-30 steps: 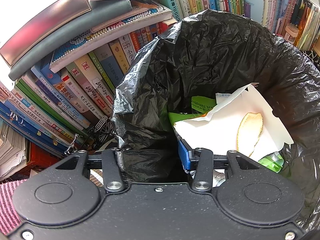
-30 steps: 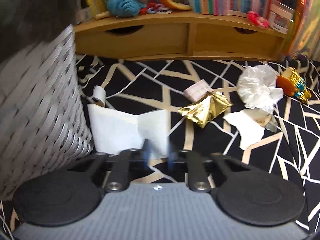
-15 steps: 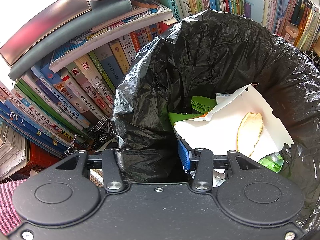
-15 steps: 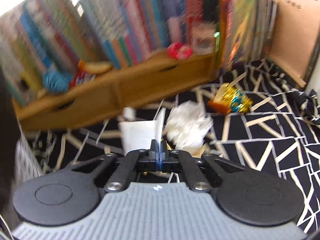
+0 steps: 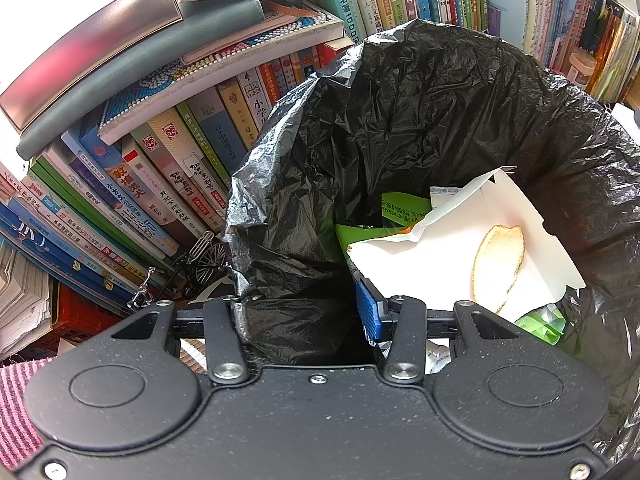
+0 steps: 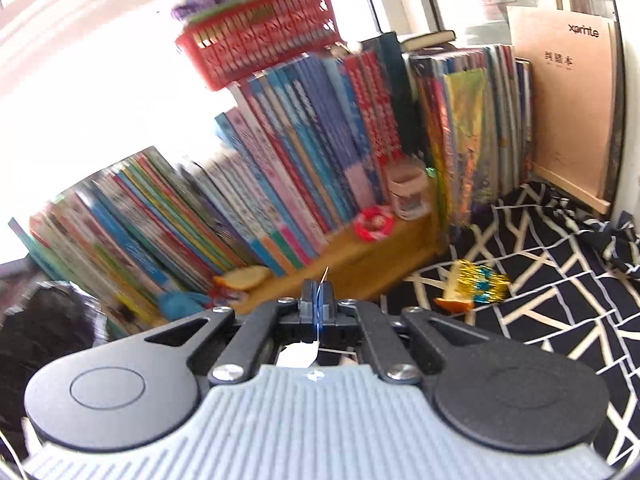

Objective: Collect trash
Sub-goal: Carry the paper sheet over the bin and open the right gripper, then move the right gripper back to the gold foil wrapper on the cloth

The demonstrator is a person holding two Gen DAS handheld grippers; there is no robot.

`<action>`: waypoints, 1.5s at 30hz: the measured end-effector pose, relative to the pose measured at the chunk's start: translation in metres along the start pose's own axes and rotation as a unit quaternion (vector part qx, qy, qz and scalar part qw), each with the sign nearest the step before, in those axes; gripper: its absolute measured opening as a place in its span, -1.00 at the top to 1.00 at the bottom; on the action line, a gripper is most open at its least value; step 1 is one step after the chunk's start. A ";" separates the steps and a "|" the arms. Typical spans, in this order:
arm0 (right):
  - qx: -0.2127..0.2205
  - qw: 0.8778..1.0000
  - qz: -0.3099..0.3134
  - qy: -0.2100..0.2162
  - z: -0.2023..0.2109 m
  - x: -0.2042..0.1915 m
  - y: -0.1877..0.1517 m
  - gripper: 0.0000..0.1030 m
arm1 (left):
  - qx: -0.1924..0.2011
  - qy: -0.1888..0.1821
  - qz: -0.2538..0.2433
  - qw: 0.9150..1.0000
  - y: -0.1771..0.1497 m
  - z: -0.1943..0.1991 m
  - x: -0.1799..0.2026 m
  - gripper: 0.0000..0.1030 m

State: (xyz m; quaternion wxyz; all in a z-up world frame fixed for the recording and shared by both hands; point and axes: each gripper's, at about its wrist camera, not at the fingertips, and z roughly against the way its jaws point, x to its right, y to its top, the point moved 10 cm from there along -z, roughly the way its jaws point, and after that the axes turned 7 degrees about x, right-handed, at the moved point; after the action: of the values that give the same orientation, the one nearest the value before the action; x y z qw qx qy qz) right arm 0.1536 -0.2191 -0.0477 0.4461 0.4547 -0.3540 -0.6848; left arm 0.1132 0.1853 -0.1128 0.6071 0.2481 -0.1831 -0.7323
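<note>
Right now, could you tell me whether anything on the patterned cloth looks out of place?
Yes: an orange peel and a crumpled gold and blue foil wrapper lie loose on the patterned cloth near the wooden shelf, litter not yet in the black bag.

books (image 6: pixel 168 232) blurred | white paper (image 6: pixel 298 356) mostly hidden (under right claw (image 6: pixel 318 304))

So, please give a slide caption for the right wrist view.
Right gripper shut on white paper, lifted before the bookshelf.

cloth (image 6: pixel 532 280): your black-and-white surface, right
on it: gold wrapper (image 6: pixel 480 280), peel (image 6: pixel 454 303), far
shelf (image 6: pixel 360 256): books (image 6: pixel 304 152), jar (image 6: pixel 408 192)
</note>
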 end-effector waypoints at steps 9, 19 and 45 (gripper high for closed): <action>0.064 0.990 -0.034 0.124 0.052 -0.057 0.047 0.95 | 0.000 0.000 0.000 1.000 0.000 0.000 0.000 0.18; 0.040 0.959 -0.043 0.277 0.084 -0.123 0.041 0.92 | 0.000 0.000 0.000 1.000 0.000 0.000 0.000 0.17; 0.002 0.979 -0.051 0.197 0.049 -0.094 0.011 -0.28 | 0.000 -0.001 0.001 1.000 0.000 0.000 0.000 0.17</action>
State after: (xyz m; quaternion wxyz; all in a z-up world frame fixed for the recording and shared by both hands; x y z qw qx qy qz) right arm 0.1289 -0.1311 0.0077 0.4705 0.5992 -0.2368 -0.6029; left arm 0.1129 0.1853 -0.1126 0.6075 0.2475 -0.1835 -0.7322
